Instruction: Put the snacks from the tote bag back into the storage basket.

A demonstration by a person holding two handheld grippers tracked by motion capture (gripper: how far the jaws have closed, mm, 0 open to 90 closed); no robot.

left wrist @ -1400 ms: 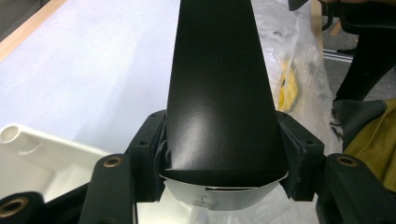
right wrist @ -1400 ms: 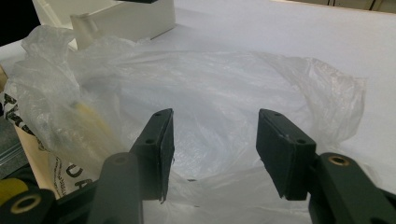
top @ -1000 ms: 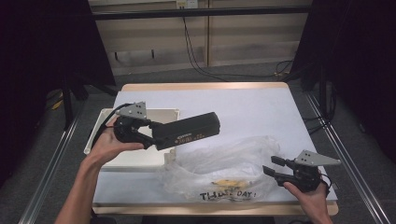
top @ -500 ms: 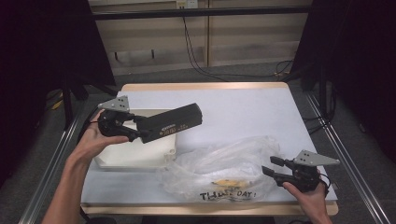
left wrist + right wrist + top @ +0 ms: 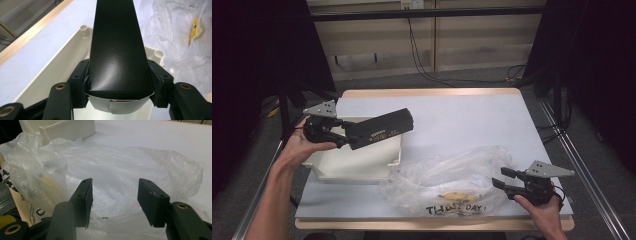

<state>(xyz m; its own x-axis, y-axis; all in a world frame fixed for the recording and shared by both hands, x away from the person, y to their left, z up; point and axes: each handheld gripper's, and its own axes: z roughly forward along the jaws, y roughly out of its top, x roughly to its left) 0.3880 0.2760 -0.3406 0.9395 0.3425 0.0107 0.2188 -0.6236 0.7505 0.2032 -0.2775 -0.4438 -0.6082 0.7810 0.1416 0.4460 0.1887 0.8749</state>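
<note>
A long black carton (image 5: 379, 129) hangs level over a white plastic tray (image 5: 357, 167) at the table's left. My left gripper (image 5: 346, 137) is shut on the carton's near end. In the left gripper view both pads press the sides of the carton (image 5: 117, 50), with the tray (image 5: 50, 75) below. A crumpled clear plastic bag (image 5: 452, 175) with black lettering and something yellow inside lies at the front. At the bag's right edge my right gripper (image 5: 502, 179) stands open. In the right gripper view the jaws of my right gripper (image 5: 115, 197) are apart, with the bag (image 5: 112, 162) film in front of and between them.
The grey-white table top (image 5: 462, 115) has a wooden rim. Metal rails run along both sides of the table, and cables lie on the floor behind it. Beyond the bag, the tray's corner (image 5: 65, 130) appears in the right gripper view.
My left hand has carried the black carton leftward, from beside the bag to over the white tray. The right gripper has stayed where it was.
</note>
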